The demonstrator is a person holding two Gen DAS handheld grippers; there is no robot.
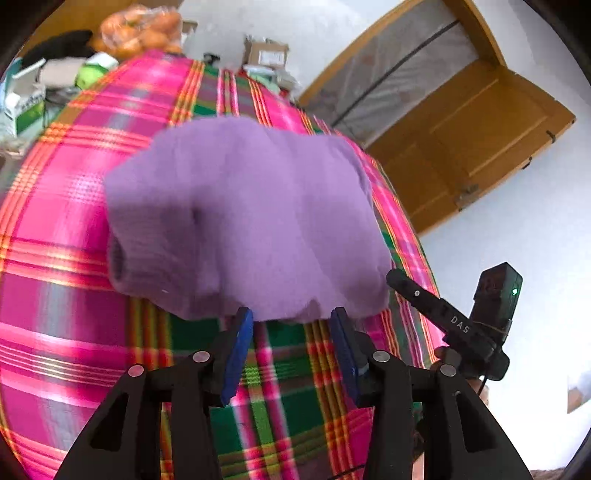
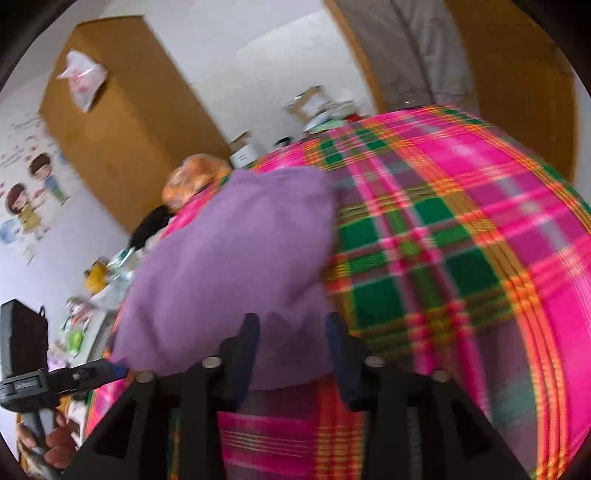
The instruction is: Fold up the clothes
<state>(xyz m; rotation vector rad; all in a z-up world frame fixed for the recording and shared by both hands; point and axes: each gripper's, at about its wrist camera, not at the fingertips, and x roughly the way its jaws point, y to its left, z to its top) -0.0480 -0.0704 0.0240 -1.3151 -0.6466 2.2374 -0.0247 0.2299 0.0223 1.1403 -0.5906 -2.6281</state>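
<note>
The purple knitted garment (image 1: 240,221) lay folded into a thick bundle on the pink, green and orange plaid cloth (image 1: 66,229), its long axis running across the left wrist view, roughly crosswise to the left gripper's fingers. A tube-like opening, probably a sleeve or cuff, faced the left edge of that view. The garment's near hem sat just beyond the tips of the left gripper (image 1: 291,315), whose blue pads (image 1: 236,354) stood partly apart with only plaid cloth between them, gripping nothing. In the right wrist view, blurred by motion, the garment (image 2: 229,266) stretched away ahead and to the left of the right gripper (image 2: 291,321); its near edge lay between the parted fingers, though the pads did not appear to press on it. Bags and boxes crowded the cloth's far edge (image 1: 140,29).
</note>
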